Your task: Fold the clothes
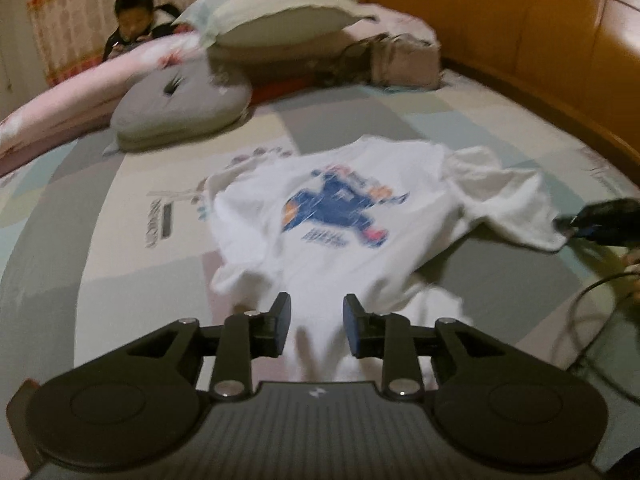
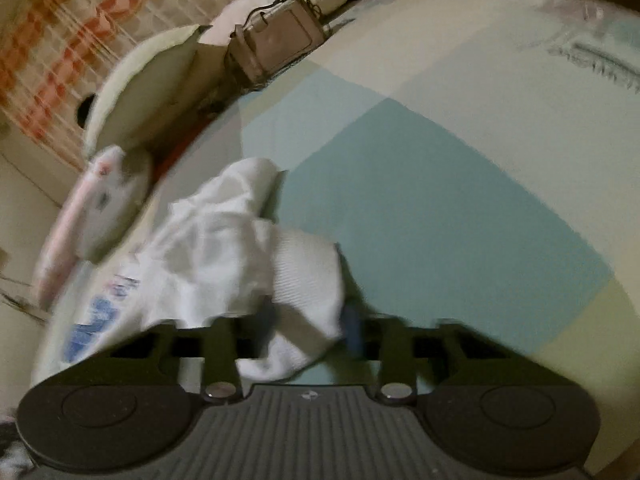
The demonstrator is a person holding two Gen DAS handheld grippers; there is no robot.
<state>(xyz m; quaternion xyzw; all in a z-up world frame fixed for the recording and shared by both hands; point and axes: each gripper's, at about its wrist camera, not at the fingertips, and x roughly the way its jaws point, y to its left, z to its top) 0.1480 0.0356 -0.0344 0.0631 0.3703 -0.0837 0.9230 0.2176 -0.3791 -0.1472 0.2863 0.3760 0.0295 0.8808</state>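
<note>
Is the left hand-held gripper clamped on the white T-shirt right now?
No. The left hand-held gripper stands open, its pads apart above the white T-shirt lying on the bed.

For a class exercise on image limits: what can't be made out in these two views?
- Left wrist view: the print on the T-shirt is unreadable from blur.
- Left wrist view: the right gripper is cut off by the edge.
- Right wrist view: blur and cloth hide its jaws.
</note>
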